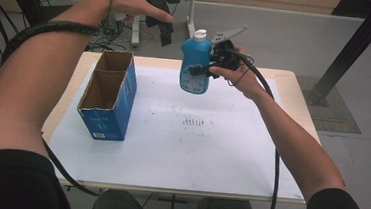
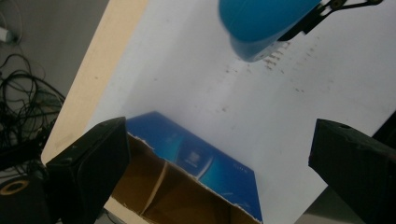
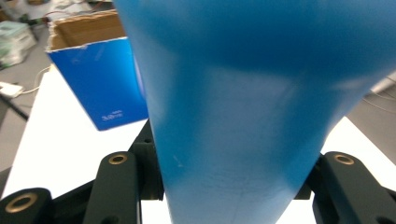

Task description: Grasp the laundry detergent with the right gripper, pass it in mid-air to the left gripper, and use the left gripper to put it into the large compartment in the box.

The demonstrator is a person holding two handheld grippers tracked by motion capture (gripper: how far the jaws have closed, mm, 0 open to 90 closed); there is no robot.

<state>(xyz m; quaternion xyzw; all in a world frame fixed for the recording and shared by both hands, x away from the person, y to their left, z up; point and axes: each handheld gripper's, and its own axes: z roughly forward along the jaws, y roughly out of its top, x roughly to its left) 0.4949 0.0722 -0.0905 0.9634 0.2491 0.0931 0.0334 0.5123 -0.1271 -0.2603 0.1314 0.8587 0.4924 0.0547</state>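
A white sheet (image 1: 181, 134) is laid over the pale wooden table (image 1: 295, 80), whose bare wood is left showing as a narrow band along the far and side edges. Most of the sheet lies open; faint dark specks are seen near its middle. One blue bottle (image 1: 195, 65) with a white cap is held upright in the air above the far middle of the sheet, clamped across its smooth plastic body by the right gripper (image 1: 211, 66). One blue cardboard box (image 1: 109, 96), torn at the rim and split by a divider into two brown compartments, stands at the left side, well apart from the bottle. The left gripper (image 1: 162, 20) is raised beyond the box, its jaws spread wide with nothing between them.
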